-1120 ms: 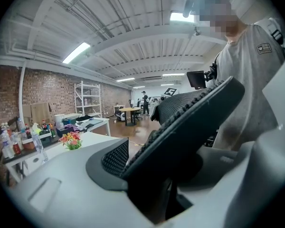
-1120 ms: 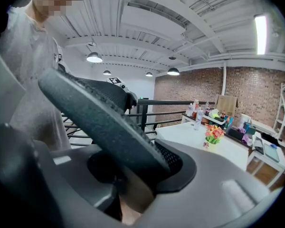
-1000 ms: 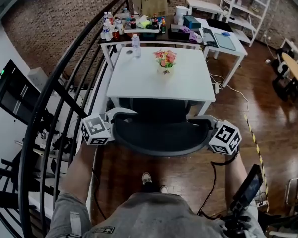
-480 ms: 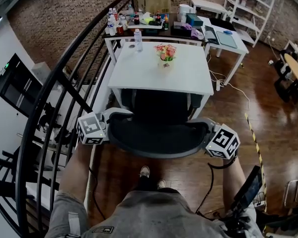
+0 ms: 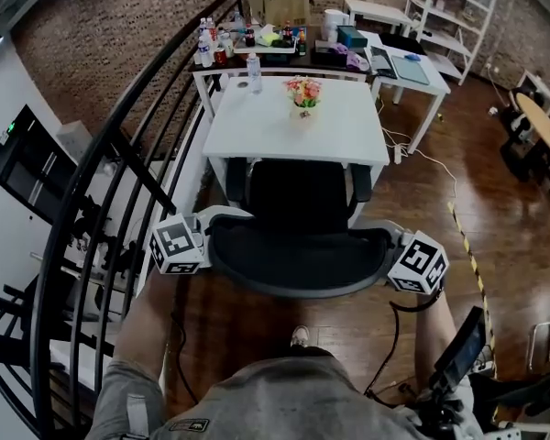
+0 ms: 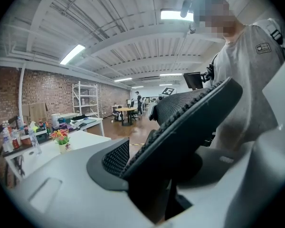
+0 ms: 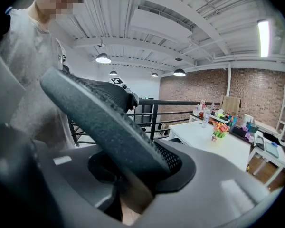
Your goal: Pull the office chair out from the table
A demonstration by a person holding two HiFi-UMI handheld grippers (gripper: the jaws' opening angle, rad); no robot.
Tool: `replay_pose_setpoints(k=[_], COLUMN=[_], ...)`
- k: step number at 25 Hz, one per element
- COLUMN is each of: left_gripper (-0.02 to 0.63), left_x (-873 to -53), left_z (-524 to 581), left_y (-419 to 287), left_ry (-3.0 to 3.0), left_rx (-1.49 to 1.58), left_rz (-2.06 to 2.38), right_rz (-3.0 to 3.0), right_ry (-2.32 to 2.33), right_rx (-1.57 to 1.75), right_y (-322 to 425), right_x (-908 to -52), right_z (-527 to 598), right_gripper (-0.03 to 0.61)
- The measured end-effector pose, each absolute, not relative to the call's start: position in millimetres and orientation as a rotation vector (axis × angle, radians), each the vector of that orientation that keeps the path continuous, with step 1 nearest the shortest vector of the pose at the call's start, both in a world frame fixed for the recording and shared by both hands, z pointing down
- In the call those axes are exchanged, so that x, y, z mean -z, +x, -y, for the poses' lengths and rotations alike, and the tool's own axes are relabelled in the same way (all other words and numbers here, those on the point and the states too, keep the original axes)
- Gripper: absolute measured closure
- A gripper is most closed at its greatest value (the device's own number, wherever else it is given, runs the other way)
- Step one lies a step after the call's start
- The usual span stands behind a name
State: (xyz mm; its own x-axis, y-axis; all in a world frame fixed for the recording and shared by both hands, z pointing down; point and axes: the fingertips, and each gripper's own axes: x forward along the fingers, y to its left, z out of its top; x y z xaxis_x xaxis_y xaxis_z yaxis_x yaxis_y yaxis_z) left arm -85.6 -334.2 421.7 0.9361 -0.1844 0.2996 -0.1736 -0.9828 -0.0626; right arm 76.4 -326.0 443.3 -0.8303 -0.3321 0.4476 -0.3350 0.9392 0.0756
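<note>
The black mesh office chair [image 5: 298,259] stands between me and the white table [image 5: 257,136], its seat [image 5: 298,195] mostly out from under the tabletop. My left gripper [image 5: 213,222] is shut on the left end of the chair's backrest, and my right gripper [image 5: 385,238] is shut on the right end. In the left gripper view the backrest's edge [image 6: 180,122] runs between the grey jaws of the left gripper [image 6: 166,198]. In the right gripper view the same edge [image 7: 104,122] is clamped in the right gripper [image 7: 128,198].
A black curved railing [image 5: 119,145] runs close along the left. A vase of flowers [image 5: 302,93] and a water bottle [image 5: 254,71] stand on the table, with a cluttered desk [image 5: 284,49] behind it. Yellow-black floor tape [image 5: 466,246] lies at the right. My shoe [image 5: 299,337] is behind the chair.
The chair has rolled back from the table towards me, so more of its seat shows. Both grippers came back with it, still clamped on the backrest.
</note>
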Motion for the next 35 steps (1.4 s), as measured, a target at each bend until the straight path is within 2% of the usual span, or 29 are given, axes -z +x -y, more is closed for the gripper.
replay_pose_setpoints(k=[35], left_gripper=[0.443], left_x=[-419], left_z=[108], left_y=[-131], left_ry=[-3.074], left_rx=[0.406], left_rz=[-0.106], right_rz=[2.609], right_ry=[0.564], right_rx=[-0.137], right_y=[32], right_x=[-444], right_z=[87], right_gripper=[0.422])
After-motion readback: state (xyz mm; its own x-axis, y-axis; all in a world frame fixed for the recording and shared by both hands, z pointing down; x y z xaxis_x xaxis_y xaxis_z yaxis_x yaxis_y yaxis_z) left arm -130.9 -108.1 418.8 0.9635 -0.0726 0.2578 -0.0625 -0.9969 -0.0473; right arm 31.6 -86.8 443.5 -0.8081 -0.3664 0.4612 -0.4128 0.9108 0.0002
